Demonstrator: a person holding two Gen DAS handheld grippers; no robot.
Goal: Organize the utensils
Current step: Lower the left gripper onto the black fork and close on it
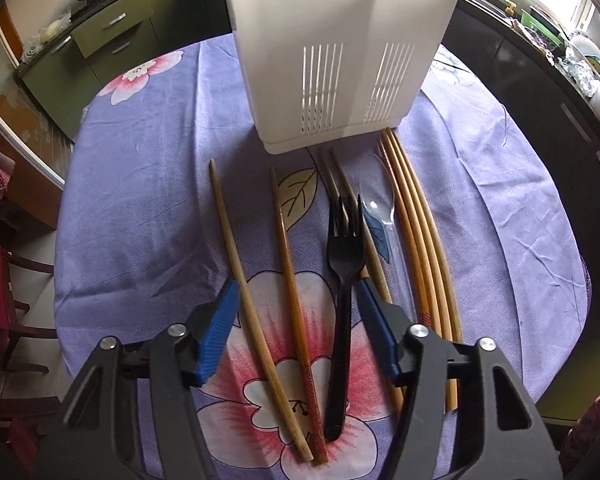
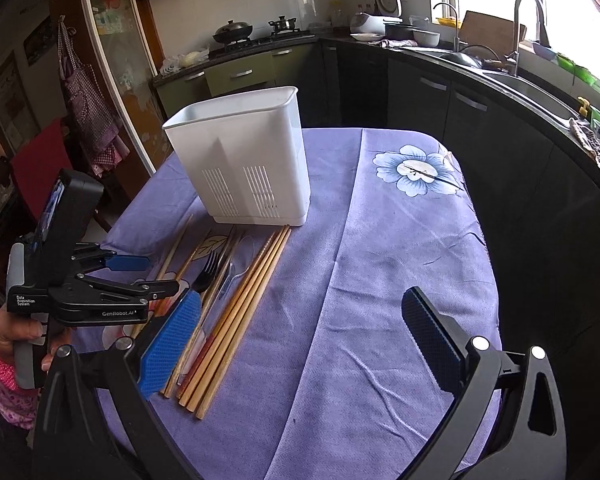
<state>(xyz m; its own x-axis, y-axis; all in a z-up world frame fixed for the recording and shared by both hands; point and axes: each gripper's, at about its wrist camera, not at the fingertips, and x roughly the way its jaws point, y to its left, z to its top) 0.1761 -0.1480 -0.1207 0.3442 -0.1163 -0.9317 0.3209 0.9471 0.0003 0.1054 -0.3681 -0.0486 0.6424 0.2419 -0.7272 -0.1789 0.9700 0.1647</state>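
A white slotted utensil holder (image 1: pixel 332 60) (image 2: pixel 244 160) stands upright on the table. In front of it lie two separate wooden chopsticks (image 1: pixel 240 272), a black plastic fork (image 1: pixel 344 280) (image 2: pixel 206 270), a clear plastic spoon (image 1: pixel 376 200) and a bundle of several chopsticks (image 1: pixel 424 248) (image 2: pixel 236 320). My left gripper (image 1: pixel 297 286) (image 2: pixel 162 274) hangs low over the two chopsticks and the fork handle. They lie between its blue pads, which touch none of them. My right gripper (image 2: pixel 302 296) stands wide open above the cloth, its left pad beside the chopstick bundle.
The table wears a purple floral cloth (image 1: pixel 140 200) (image 2: pixel 380 260) and its edges drop off close on all sides. Dark cabinets with a sink (image 2: pixel 532 92) run along the right. A stove with a wok (image 2: pixel 232 32) is at the back, and a red chair (image 2: pixel 40 160) at the left.
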